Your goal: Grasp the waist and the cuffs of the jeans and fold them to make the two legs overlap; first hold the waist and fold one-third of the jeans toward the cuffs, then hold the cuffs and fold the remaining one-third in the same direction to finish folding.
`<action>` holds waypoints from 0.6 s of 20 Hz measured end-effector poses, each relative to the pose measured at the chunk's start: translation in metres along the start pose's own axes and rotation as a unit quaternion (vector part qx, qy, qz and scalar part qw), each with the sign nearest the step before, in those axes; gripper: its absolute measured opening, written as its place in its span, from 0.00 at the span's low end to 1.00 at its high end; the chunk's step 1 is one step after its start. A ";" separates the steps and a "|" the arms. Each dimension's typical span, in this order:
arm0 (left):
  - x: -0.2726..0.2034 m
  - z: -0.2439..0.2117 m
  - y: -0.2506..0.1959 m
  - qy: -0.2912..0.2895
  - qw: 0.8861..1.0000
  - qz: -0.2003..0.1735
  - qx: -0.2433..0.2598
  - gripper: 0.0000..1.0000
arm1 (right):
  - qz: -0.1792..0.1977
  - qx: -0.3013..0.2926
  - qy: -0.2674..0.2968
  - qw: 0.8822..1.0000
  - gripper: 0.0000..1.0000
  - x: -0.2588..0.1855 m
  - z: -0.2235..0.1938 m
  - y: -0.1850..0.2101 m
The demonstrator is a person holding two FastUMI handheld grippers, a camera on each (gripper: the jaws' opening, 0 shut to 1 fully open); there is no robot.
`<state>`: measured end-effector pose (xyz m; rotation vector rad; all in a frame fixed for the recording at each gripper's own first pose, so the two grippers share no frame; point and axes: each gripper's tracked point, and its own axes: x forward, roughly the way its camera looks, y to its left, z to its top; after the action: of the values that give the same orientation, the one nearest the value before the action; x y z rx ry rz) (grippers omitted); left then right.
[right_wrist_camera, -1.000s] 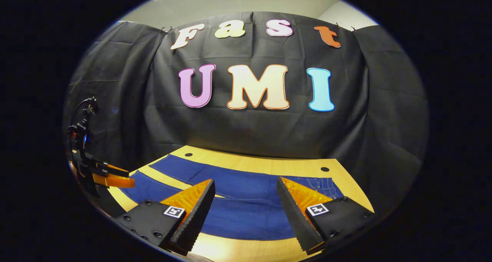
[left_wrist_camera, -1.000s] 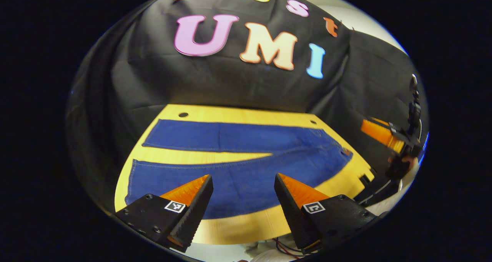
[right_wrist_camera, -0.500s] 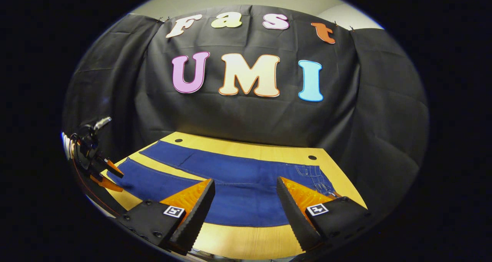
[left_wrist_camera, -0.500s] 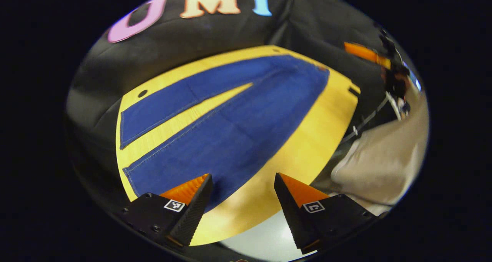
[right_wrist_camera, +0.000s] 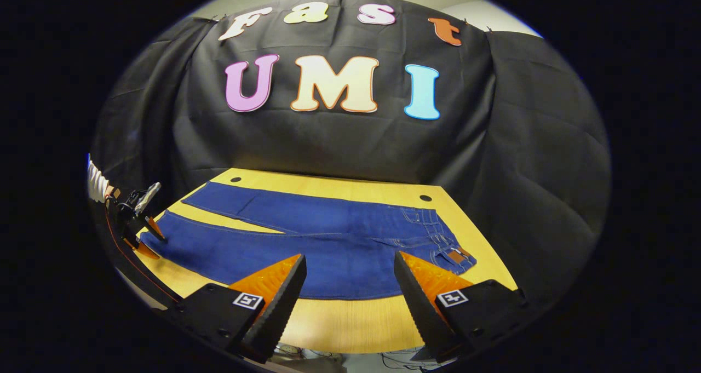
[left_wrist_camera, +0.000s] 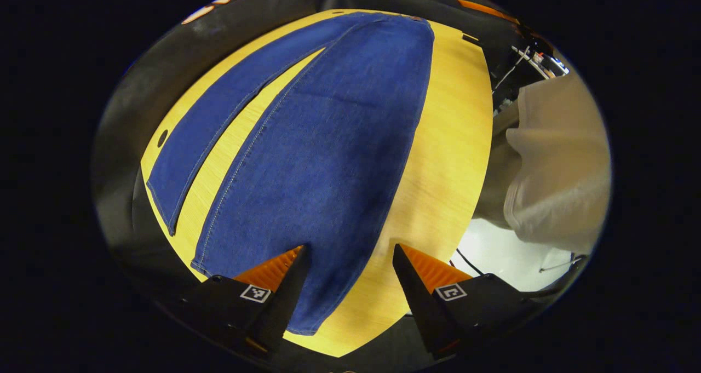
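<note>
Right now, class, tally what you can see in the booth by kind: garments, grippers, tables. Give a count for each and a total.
Jeans: 1
Grippers: 2, the left gripper and the right gripper
Wooden table: 1
Total: 4

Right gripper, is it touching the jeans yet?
Apart. In the right gripper view the open right gripper hangs above the table's near edge, short of the jeans.
</note>
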<state>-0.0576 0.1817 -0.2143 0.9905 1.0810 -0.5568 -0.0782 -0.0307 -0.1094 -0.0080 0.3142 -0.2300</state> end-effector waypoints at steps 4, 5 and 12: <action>0.006 -0.003 0.004 0.007 1.000 -0.013 -0.002 0.92 | -0.011 -0.006 0.010 1.000 0.99 -0.003 -0.001 -0.009; 0.009 -0.005 0.004 0.012 1.000 -0.013 -0.001 0.93 | -0.011 -0.008 0.013 1.000 0.99 -0.001 -0.002 -0.009; 0.018 -0.001 0.004 0.043 0.998 -0.034 0.032 0.94 | 0.010 -0.043 0.054 0.998 0.99 0.011 -0.027 0.005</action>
<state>-0.0476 0.1857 -0.2293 1.0443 1.1833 -0.6123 -0.0757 -0.0278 -0.1386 -0.0769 0.4318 -0.1969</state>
